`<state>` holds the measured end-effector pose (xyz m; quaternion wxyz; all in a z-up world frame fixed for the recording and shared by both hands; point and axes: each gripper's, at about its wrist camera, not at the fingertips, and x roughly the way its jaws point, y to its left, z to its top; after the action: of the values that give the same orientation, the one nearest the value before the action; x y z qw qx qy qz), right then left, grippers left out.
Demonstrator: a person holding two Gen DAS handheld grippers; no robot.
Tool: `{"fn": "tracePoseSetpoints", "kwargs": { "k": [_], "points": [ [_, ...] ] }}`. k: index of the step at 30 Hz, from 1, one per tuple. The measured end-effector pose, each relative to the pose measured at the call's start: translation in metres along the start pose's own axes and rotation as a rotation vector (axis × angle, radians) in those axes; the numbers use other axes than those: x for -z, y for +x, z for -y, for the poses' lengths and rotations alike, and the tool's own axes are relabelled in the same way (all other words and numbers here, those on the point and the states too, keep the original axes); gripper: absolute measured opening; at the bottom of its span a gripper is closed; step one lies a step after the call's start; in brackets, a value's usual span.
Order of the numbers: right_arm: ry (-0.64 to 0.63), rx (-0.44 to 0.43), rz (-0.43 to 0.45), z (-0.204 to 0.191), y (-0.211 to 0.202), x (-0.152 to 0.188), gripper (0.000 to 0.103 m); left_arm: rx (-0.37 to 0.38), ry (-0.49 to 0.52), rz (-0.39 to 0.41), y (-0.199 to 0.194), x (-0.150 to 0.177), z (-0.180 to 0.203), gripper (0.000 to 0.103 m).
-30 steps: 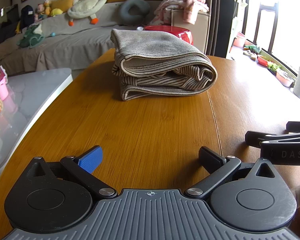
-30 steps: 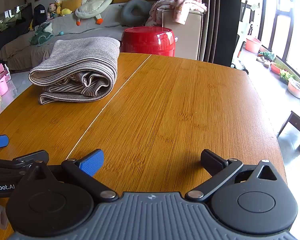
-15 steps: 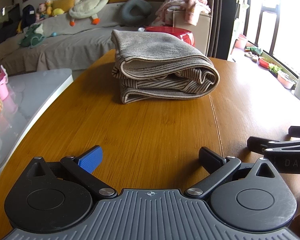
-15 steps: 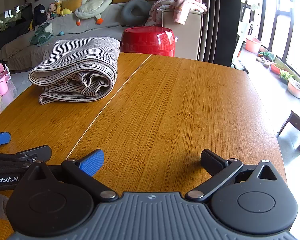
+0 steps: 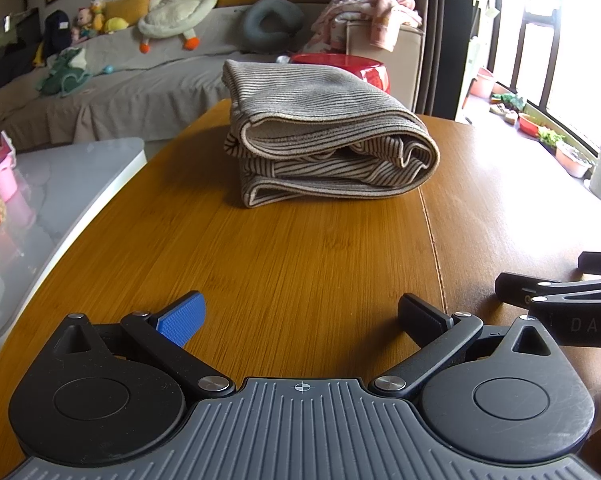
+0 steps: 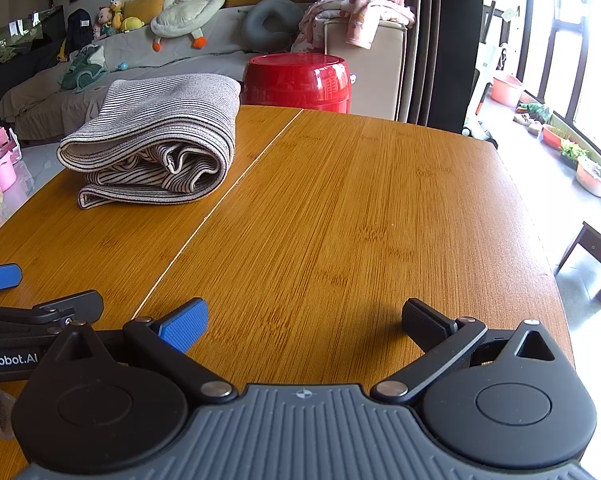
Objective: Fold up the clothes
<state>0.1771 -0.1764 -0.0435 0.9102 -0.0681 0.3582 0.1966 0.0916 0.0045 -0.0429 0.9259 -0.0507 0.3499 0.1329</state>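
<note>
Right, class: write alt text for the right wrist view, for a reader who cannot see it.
A folded striped garment lies on the far left of a wooden table, untouched. The right gripper hangs open and empty over the near edge, with the left gripper at the left border. A red tub and a sofa sit behind.

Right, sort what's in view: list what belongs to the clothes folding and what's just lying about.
Belongs to the job:
- striped garment, folded on the wooden table
- left claw, open and empty
- right claw, open and empty

Just lying about:
- red tub behind the table
- duck toy on the sofa
- grey neck pillow
- pink clothes pile
</note>
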Motion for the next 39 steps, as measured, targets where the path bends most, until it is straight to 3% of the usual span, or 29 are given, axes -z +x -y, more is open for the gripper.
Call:
{"fn": "tracePoseSetpoints", "kwargs": {
  "k": [39],
  "points": [
    [0.000,0.000,0.000,0.0001,-0.0002,0.0000,0.103,0.009,-0.006,0.002,0.0008,-0.0012,-0.0009,0.103]
  ]
}}
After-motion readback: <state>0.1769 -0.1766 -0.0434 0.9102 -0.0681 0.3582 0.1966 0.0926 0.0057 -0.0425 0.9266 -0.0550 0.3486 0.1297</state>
